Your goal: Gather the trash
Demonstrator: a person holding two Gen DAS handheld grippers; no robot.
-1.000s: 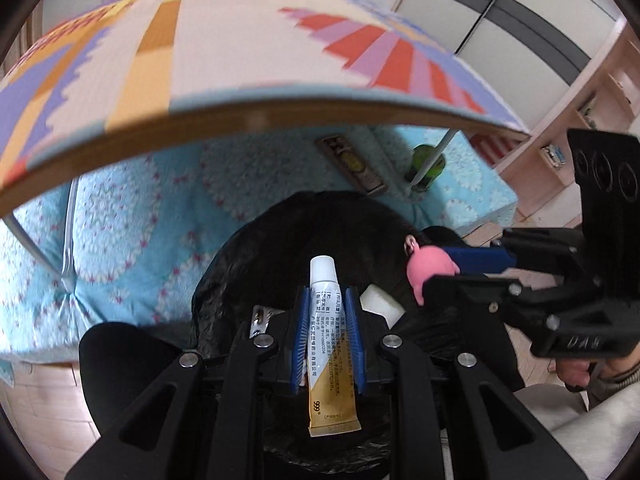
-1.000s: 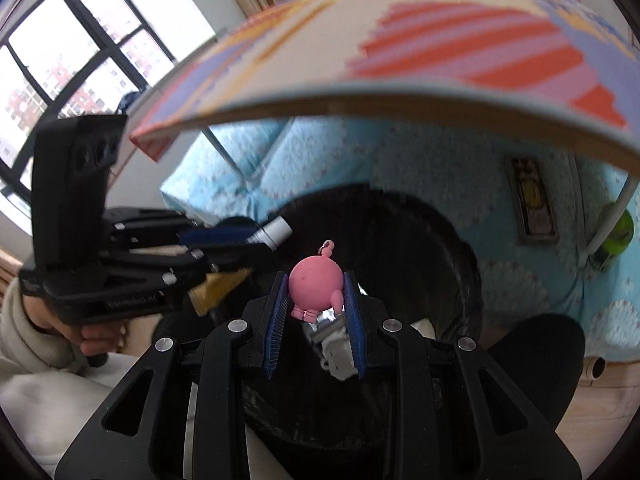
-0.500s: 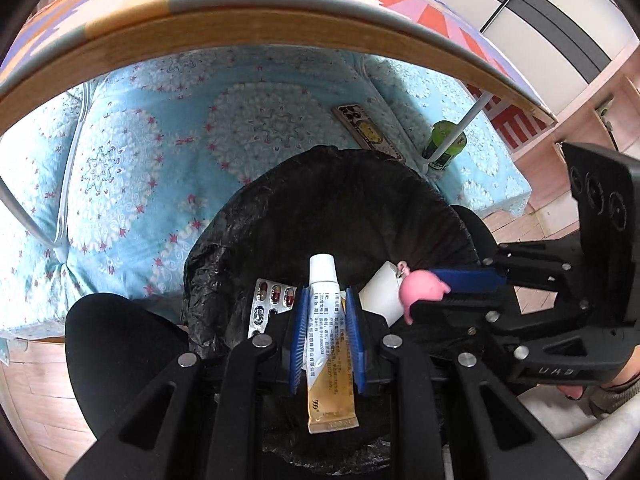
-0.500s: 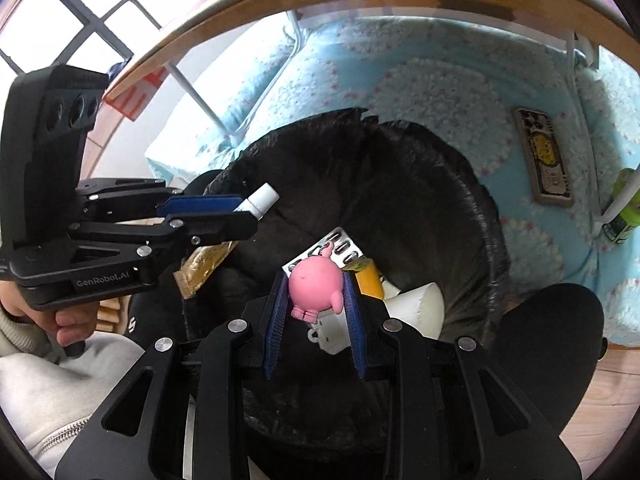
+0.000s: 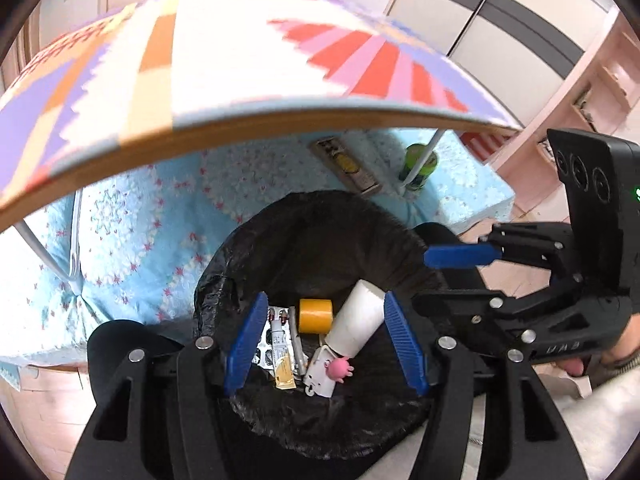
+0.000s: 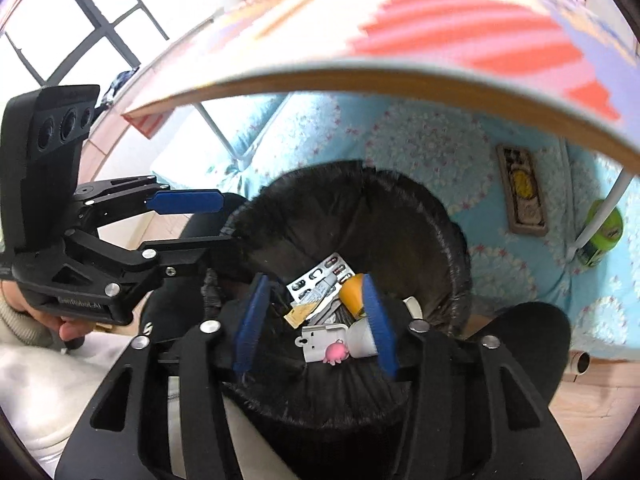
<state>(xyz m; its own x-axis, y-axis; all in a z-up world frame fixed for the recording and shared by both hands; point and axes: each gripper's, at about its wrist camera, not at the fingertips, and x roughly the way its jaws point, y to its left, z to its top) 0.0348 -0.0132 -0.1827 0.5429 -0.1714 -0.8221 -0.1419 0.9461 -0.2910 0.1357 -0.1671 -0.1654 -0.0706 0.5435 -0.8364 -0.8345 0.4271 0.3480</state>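
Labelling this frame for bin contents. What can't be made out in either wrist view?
- Print on the ointment tube: too small, both views.
- Paper cup: right view, a blue finger covers its side.
- Bin bag bottom: both views, hidden under the trash and gripper frames.
- Tabletop: both views, blurred.
- Green can: left view, table leg crosses it.

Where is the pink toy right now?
In both wrist views the pink toy lies at the bottom of the black bin, on a white tag beside the paper cup.
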